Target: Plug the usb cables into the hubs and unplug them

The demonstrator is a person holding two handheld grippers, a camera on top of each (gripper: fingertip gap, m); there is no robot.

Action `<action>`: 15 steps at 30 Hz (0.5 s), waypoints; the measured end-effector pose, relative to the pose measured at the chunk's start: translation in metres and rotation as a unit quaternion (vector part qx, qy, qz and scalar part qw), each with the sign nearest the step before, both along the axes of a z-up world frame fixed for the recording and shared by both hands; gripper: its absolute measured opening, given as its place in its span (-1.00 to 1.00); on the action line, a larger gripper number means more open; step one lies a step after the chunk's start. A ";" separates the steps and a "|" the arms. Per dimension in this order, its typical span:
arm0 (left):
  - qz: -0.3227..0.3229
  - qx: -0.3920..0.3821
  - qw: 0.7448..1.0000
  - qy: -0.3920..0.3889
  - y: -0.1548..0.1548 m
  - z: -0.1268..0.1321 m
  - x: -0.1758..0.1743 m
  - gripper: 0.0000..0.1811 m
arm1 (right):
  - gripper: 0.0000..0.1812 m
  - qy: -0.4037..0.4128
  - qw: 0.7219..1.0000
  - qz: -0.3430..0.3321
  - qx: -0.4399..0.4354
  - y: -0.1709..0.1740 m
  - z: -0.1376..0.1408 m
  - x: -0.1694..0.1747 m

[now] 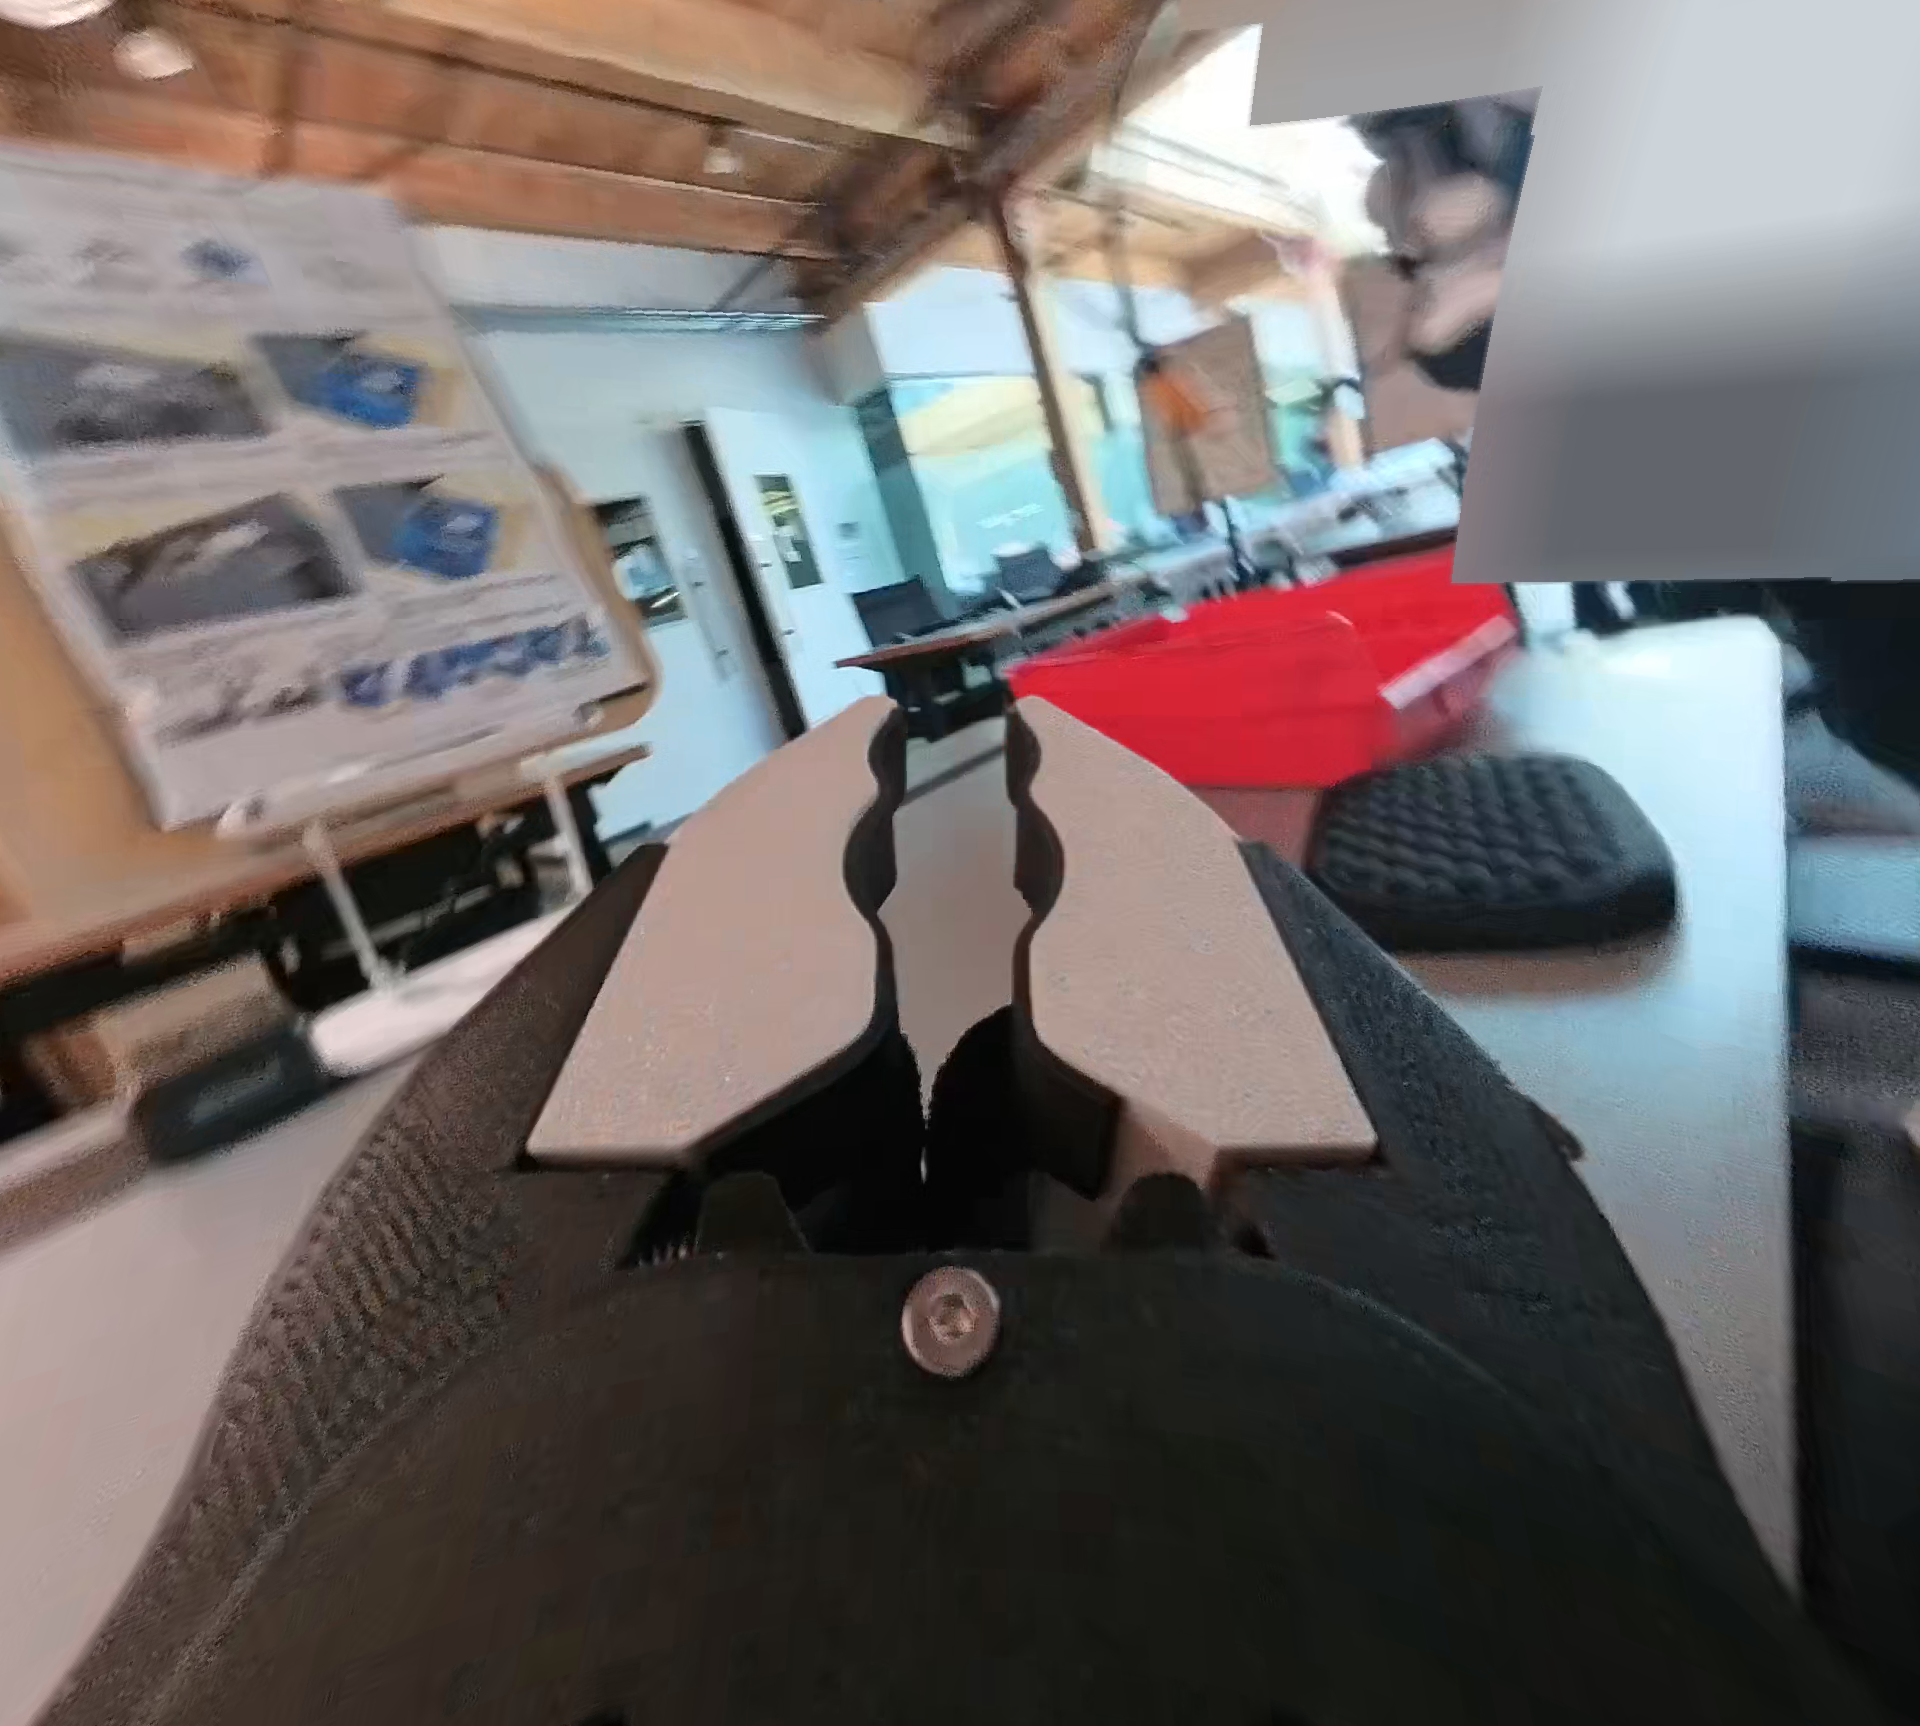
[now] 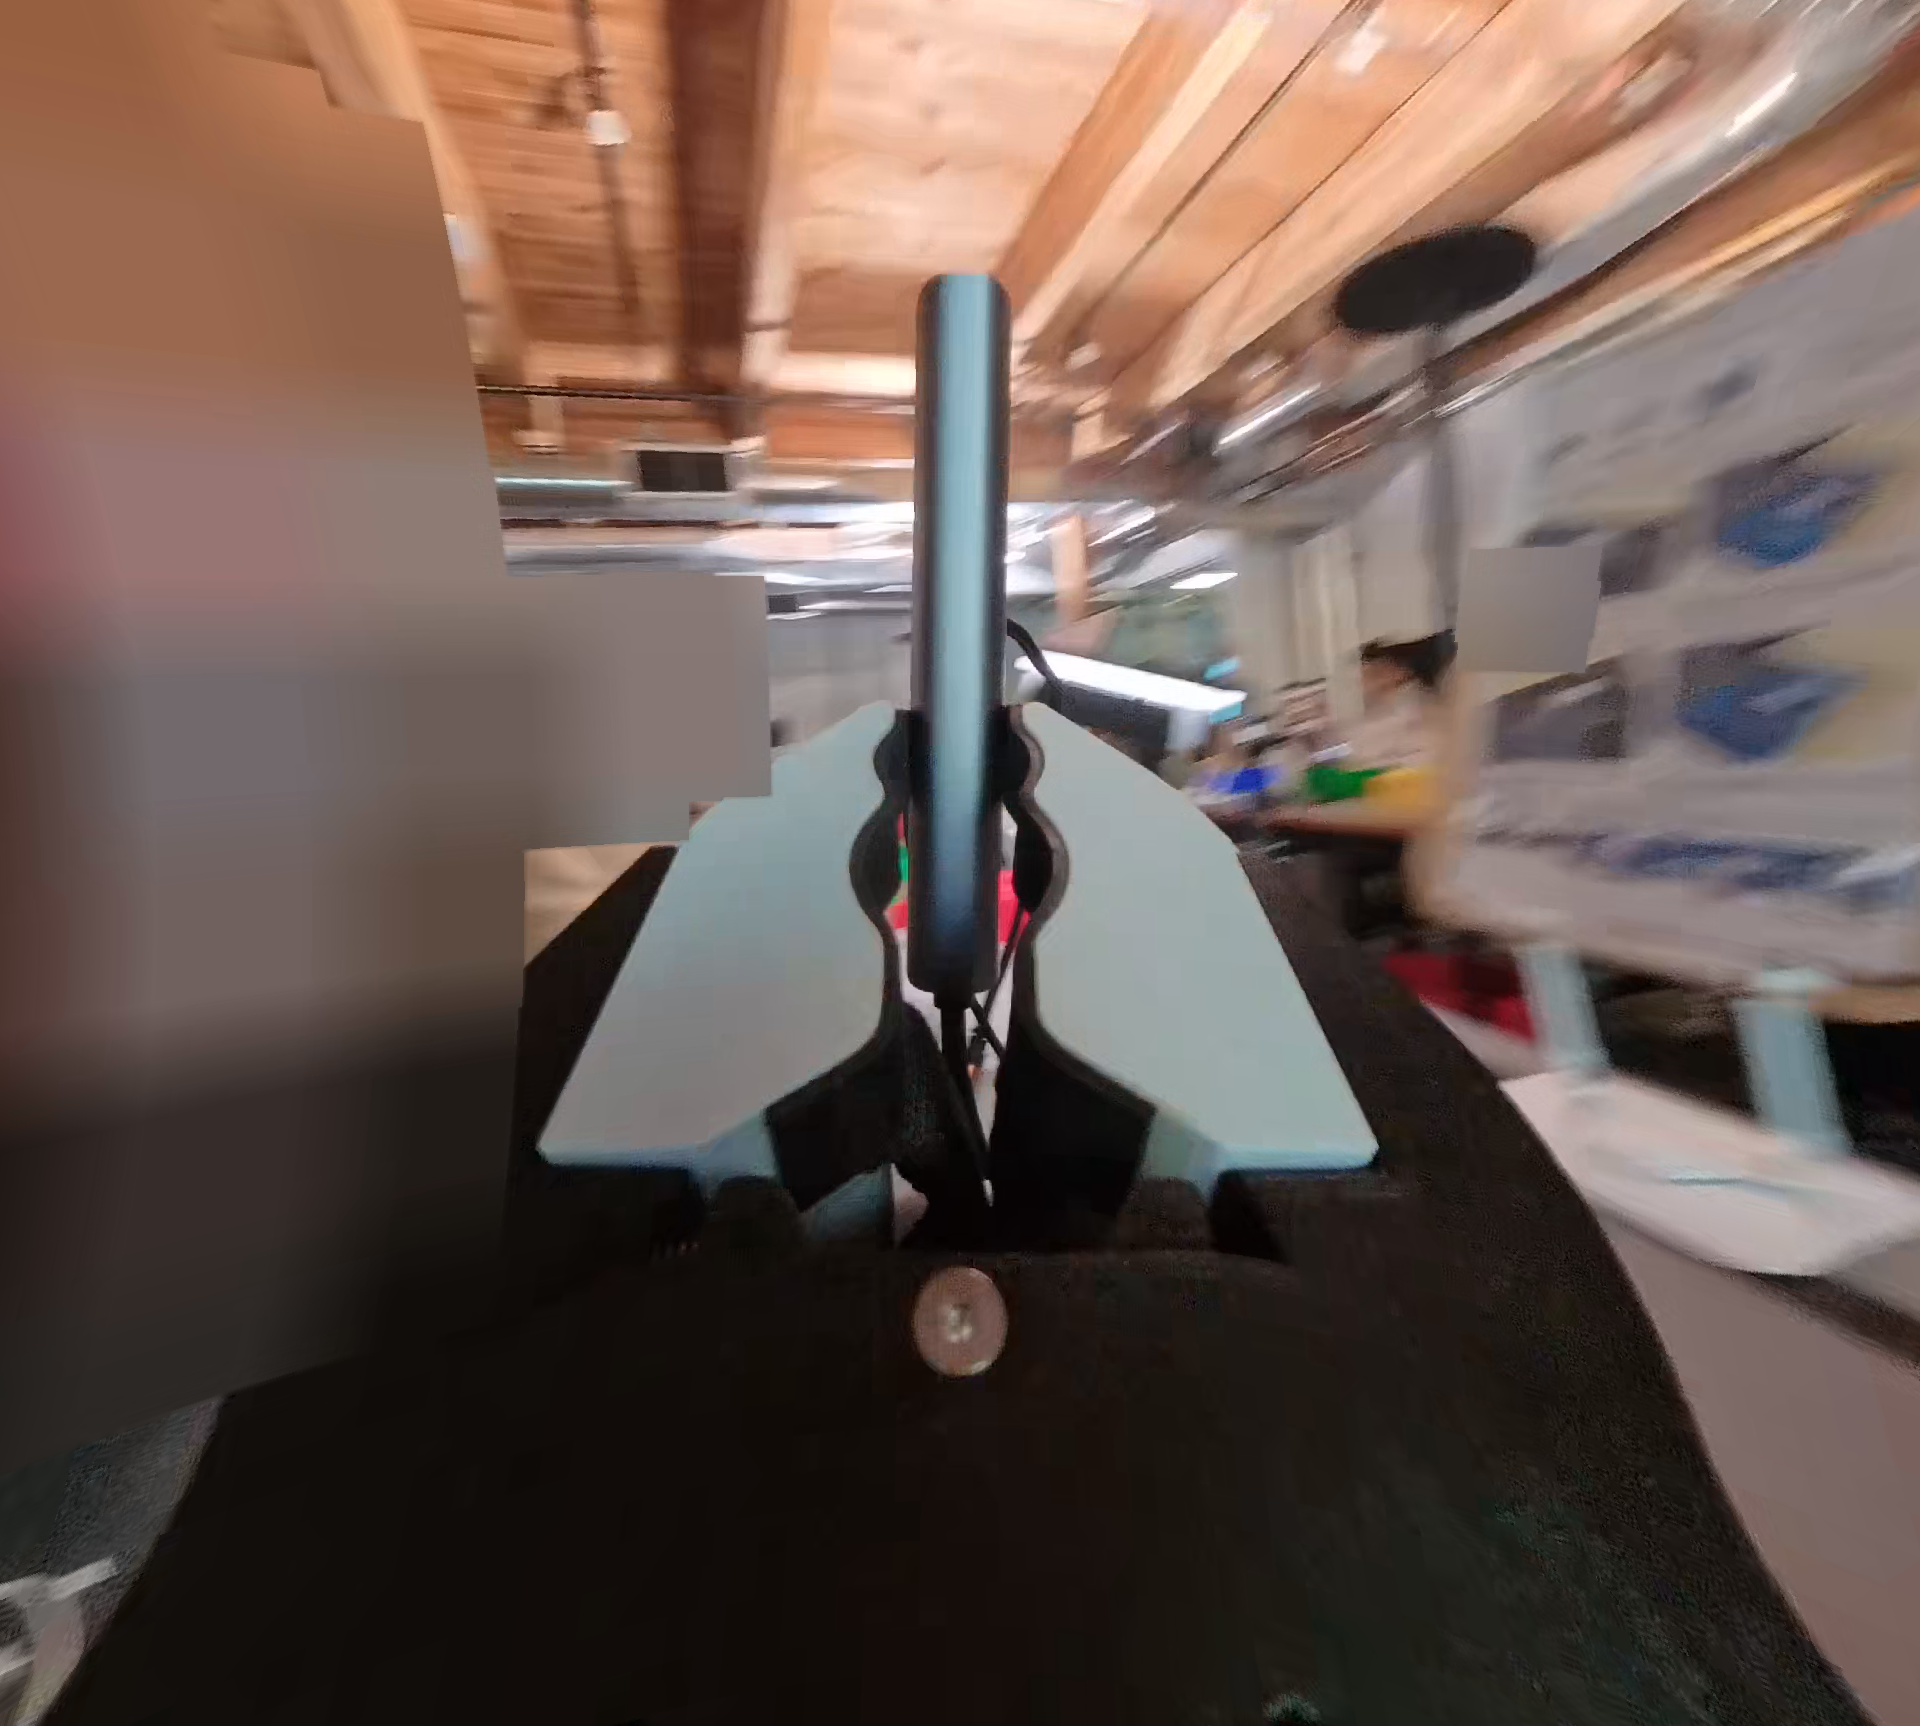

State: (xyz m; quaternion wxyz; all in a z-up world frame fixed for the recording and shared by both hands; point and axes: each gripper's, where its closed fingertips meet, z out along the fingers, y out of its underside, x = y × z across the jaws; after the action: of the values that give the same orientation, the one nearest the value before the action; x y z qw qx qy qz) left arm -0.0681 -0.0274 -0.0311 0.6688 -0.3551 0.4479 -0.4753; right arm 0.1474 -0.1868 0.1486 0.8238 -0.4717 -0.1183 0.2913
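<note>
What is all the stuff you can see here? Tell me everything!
USB hub: one, grey, upright between the right claw's fingers.
Cable: one, thin black, hanging below the hub.
Bin: one, red, on the table beyond the left claw.
Cushion: one, black, woven, on the white table.
Poster board: one, white with blue pictures, on a stand.
Ceiling: wooden beams.
Left claw: one, grey fingers, apart, empty.
Right claw: one, pale fingers, gripping the hub.

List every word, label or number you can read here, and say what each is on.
Nothing can be read.
Poster board on its stand: the print is too blurred to read.
Wall posters in the right wrist view: also too blurred.
Grey hub clamped in the right tool: no marking shows.
</note>
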 end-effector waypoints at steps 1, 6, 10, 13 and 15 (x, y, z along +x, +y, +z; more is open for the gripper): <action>0.006 -0.055 0.998 -0.018 0.014 0.003 -0.004 -0.76 | -0.82 -0.010 0.998 -0.058 0.011 -0.008 0.005 0.017; -0.055 -0.190 0.973 -0.118 0.034 0.015 -0.028 -0.77 | -0.82 -0.059 0.947 -0.316 -0.011 -0.035 -0.001 0.098; -0.055 -0.182 0.978 -0.090 0.030 0.011 -0.020 -0.77 | -0.82 -0.122 0.880 -0.455 -0.065 -0.040 -0.020 0.142; -0.057 -0.144 0.987 -0.044 0.018 0.005 -0.007 -0.76 | -0.82 -0.163 0.836 -0.508 -0.129 -0.027 -0.046 0.172; -0.060 -0.130 0.989 -0.030 0.013 0.003 -0.003 -0.76 | -0.81 -0.164 0.831 -0.503 -0.172 -0.012 -0.071 0.190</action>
State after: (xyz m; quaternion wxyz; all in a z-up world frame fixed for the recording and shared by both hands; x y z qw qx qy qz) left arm -0.0716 -0.0141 -0.0284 0.6002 -0.3971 0.3821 -0.5798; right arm 0.3370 -0.1983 0.0779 0.7302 -0.6411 0.0541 -0.2297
